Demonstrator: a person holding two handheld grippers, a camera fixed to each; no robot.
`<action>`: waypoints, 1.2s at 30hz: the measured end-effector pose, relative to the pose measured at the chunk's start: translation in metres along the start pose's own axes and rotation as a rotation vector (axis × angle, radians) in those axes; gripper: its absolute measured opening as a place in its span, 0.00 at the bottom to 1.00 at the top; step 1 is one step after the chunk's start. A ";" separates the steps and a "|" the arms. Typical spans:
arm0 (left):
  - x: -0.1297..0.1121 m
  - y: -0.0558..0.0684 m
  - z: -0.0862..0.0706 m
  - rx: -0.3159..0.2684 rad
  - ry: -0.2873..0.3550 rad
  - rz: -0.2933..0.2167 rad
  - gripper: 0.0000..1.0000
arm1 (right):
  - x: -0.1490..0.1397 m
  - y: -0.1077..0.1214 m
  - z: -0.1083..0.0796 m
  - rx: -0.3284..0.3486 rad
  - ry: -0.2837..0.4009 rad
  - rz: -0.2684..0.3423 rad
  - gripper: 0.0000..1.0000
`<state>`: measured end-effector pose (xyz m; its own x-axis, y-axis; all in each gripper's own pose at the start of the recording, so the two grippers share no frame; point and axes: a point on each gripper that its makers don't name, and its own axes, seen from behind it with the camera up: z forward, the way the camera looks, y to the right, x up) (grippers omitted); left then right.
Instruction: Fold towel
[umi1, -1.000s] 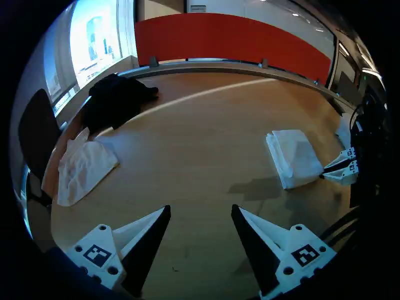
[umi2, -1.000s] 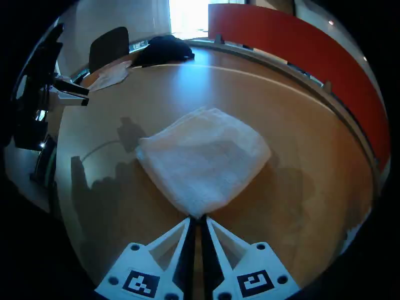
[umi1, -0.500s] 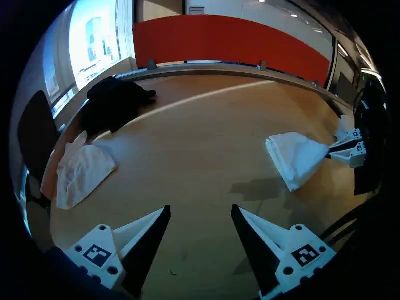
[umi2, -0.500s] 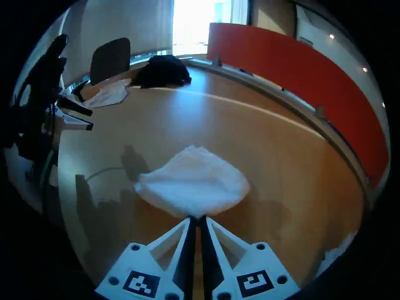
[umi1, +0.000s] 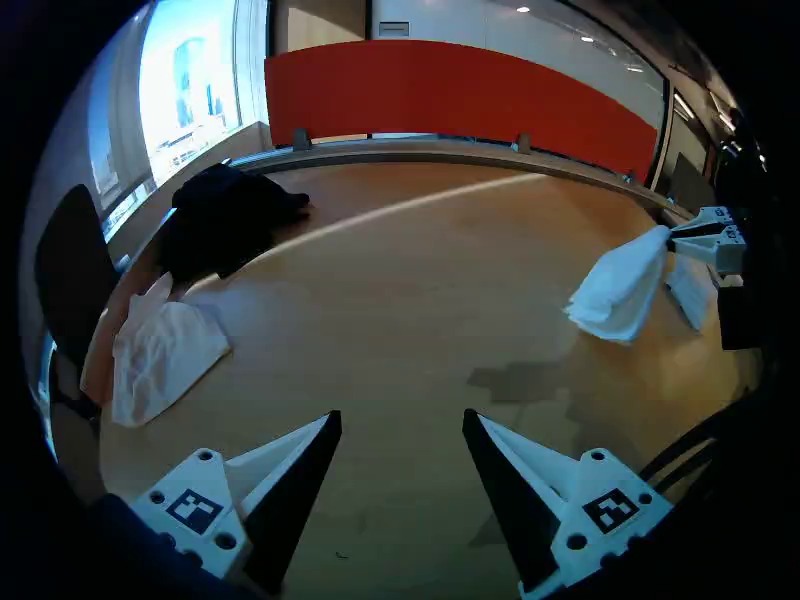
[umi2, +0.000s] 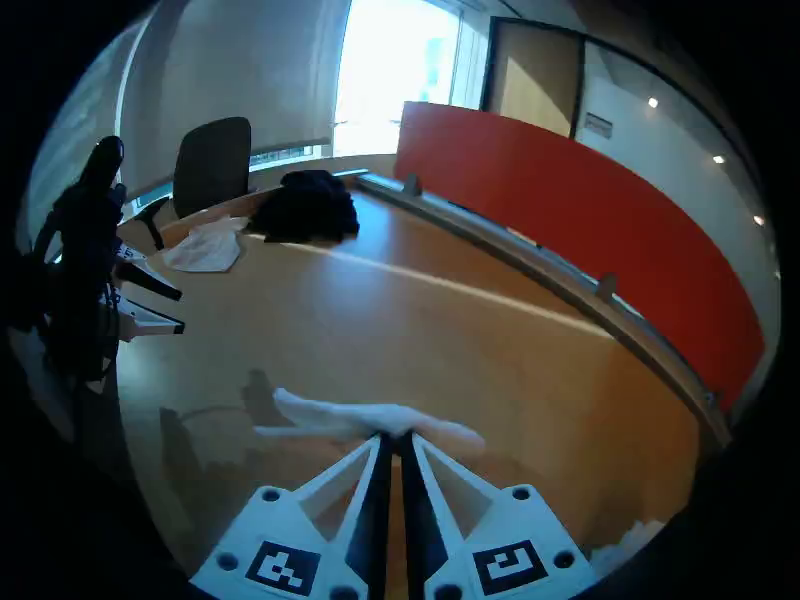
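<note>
My right gripper (umi2: 392, 441) is clamped on an edge of the white towel (umi2: 335, 416), lower centre, which looks soft, light and droopy; my left gripper (umi1: 401, 422) stands apart.

The towel (umi1: 620, 285) is plain white, the surface (umi1: 400, 290) warm brown wood. The partition (umi1: 450, 90) is solid red, the heaped garment (umi1: 225, 215) black.

1. A white folded towel (umi1: 618, 285), soft and thick, hangs clear of the wooden surface (umi1: 420, 290) at the far right.
2. One corner is pinched in the right tool (umi2: 392, 440), and the rest sags down and leftward.
</note>
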<state>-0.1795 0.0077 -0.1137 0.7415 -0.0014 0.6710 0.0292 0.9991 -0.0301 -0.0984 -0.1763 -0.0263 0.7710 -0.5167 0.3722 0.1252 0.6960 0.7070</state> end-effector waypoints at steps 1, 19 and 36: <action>0.001 0.000 0.000 -0.001 0.002 0.000 0.90 | 0.002 0.004 -0.003 -0.006 0.002 -0.002 0.06; 0.013 0.015 0.000 -0.016 0.018 0.026 0.89 | 0.011 0.083 -0.054 -0.124 0.022 0.006 0.06; 0.017 0.016 0.002 -0.011 0.018 0.033 0.90 | 0.007 0.173 -0.101 -0.229 0.015 0.029 0.06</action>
<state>-0.1677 0.0238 -0.1011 0.7540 0.0312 0.6561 0.0112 0.9981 -0.0604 -0.0080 -0.0096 0.0377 0.7853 -0.4885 0.3803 0.2396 0.8063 0.5409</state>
